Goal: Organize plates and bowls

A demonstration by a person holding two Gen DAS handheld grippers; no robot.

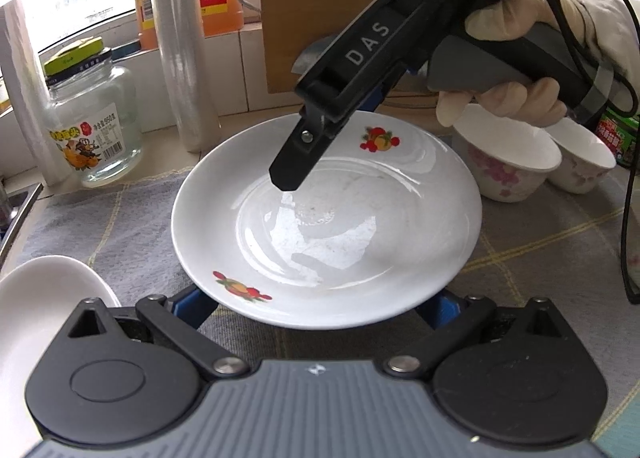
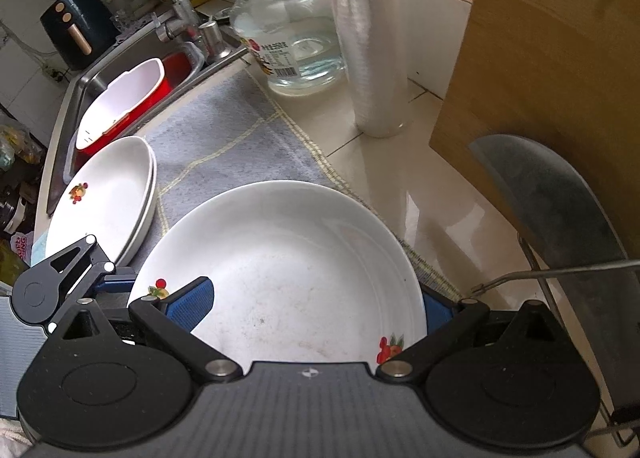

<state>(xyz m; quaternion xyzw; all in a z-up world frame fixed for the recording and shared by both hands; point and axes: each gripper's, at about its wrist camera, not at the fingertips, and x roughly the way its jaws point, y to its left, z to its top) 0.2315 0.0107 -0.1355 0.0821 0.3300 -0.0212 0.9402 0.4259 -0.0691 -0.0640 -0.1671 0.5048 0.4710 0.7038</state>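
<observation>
A white plate with fruit prints (image 1: 332,226) lies on the grey mat; it also shows in the right wrist view (image 2: 288,278). My right gripper (image 2: 316,310) straddles its rim, one blue finger (image 2: 192,304) above the plate and the other (image 2: 436,312) below; whether it is clamped is unclear. In the left wrist view its black finger (image 1: 296,162) points into the plate. My left gripper (image 1: 320,310) is open, its blue fingers under the plate's near edge. Two stacked white plates (image 2: 108,198) lie to the left. Two floral bowls (image 1: 508,162) (image 1: 580,162) stand at right.
A glass jar (image 1: 92,130), upright plastic-wrap rolls (image 1: 184,46) and a wooden cutting board (image 1: 328,6) stand behind the plate. A sink (image 2: 84,98) holds a red-and-white container (image 2: 132,98). A cleaver blade (image 2: 560,210) leans on the board.
</observation>
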